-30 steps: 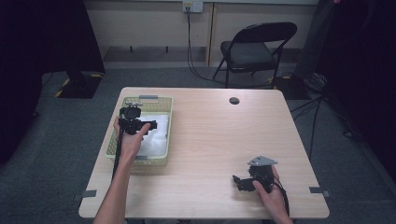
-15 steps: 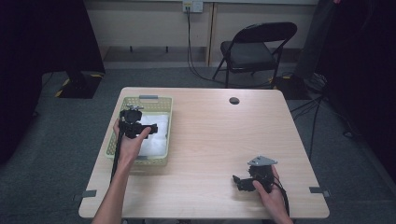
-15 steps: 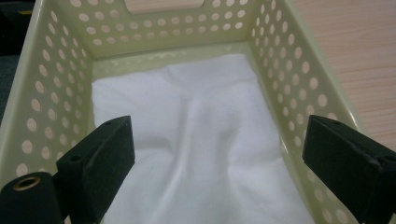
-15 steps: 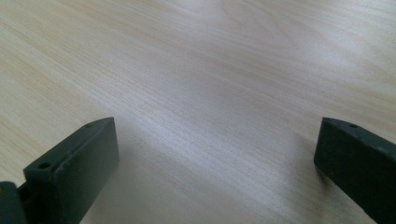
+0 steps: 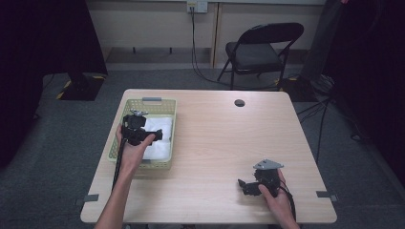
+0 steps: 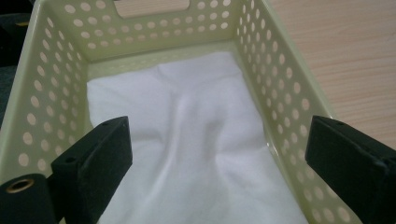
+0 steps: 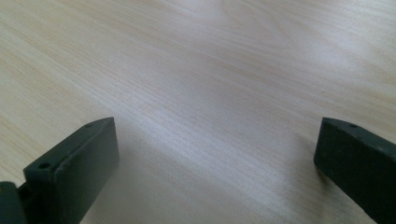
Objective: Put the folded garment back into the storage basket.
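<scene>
White cloth (image 6: 196,140) in perforated basket (image 6: 280,107), left part of tabletop (image 5: 215,143).
Left tool (image 6: 215,158) above the cloth, jaws wide apart, empty; right tool (image 7: 215,163) (also wide, empty) on bare wood near front right.

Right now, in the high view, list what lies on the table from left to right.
Basket with white cloth and left gripper above it → dark round spot → right gripper.
</scene>
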### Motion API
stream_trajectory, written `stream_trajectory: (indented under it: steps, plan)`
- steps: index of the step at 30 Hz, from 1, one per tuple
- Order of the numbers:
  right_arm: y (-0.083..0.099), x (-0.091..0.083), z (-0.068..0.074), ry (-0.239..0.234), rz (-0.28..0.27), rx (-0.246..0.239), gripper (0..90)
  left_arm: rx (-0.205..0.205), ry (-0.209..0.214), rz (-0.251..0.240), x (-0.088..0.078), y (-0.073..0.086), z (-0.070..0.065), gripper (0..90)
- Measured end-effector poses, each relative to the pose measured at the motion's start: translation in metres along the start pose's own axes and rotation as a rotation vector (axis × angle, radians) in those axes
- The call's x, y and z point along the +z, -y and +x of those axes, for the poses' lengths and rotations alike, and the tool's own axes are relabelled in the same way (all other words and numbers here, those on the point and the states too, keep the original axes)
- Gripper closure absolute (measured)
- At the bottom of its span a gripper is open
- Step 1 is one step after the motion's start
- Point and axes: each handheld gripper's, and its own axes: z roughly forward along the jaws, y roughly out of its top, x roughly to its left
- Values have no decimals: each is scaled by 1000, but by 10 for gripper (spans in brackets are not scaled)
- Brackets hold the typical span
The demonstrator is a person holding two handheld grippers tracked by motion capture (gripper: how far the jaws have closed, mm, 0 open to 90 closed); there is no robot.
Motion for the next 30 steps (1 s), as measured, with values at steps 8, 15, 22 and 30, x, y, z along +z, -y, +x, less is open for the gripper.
stream_trajectory:
  steps: [8,15,22,30]
  plan:
    - [0,0,0,0,0,0,0,39,10,-45,-16,10,-6,67]
    - [0,0,0,0,0,0,0,56,39,-47,-30,18,-8,68]
    - [0,0,0,1,0,1,0,64,92,-80,-41,25,-9,69]
    - [0,0,0,1,0,1,0,100,130,-84,-47,37,-13,50]
